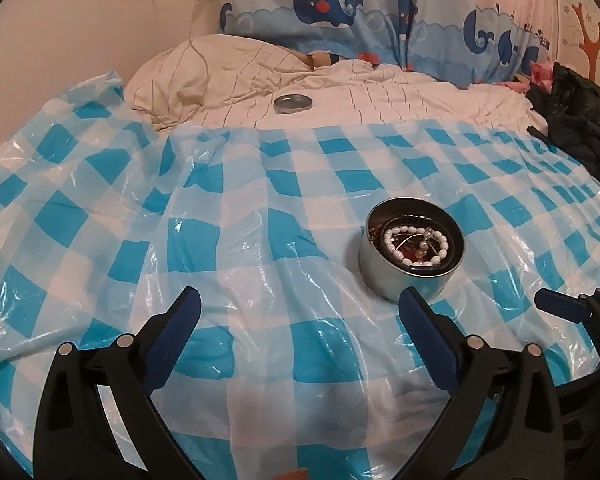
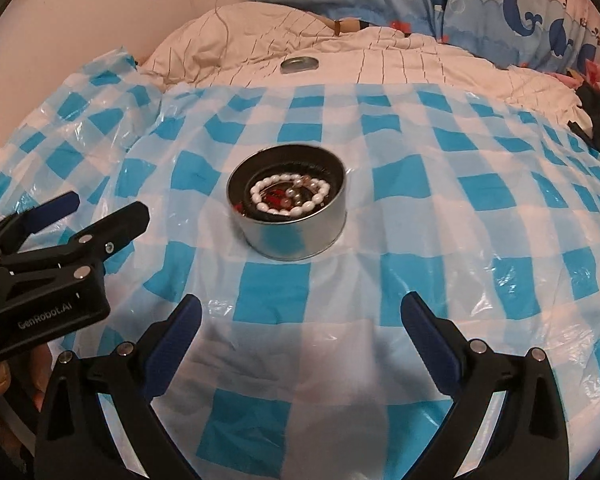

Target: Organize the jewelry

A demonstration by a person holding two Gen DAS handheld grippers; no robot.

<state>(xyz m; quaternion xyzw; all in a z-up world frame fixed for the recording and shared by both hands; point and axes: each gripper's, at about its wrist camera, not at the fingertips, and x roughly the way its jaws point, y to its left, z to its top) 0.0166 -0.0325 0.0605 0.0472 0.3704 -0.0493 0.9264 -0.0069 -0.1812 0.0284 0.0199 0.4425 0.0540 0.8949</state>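
Note:
A round metal tin (image 1: 400, 276) (image 2: 296, 240) stands open on the blue-and-white checked plastic sheet (image 1: 236, 200) (image 2: 440, 200). Inside it lie a white pearl bracelet (image 1: 416, 245) (image 2: 290, 196) and other small jewelry. Its metal lid (image 1: 293, 103) (image 2: 299, 64) lies apart on the cream bedding behind. My left gripper (image 1: 300, 304) is open and empty, the tin just beyond its right finger; it also shows at the left in the right wrist view (image 2: 108, 208). My right gripper (image 2: 300, 312) is open and empty, a little short of the tin.
A cream striped duvet and pillow (image 1: 220, 68) lie behind the sheet. A whale-print curtain (image 1: 380, 12) hangs at the back. A black garment (image 1: 580, 120) lies at the right edge. A wall (image 1: 80, 20) stands on the left.

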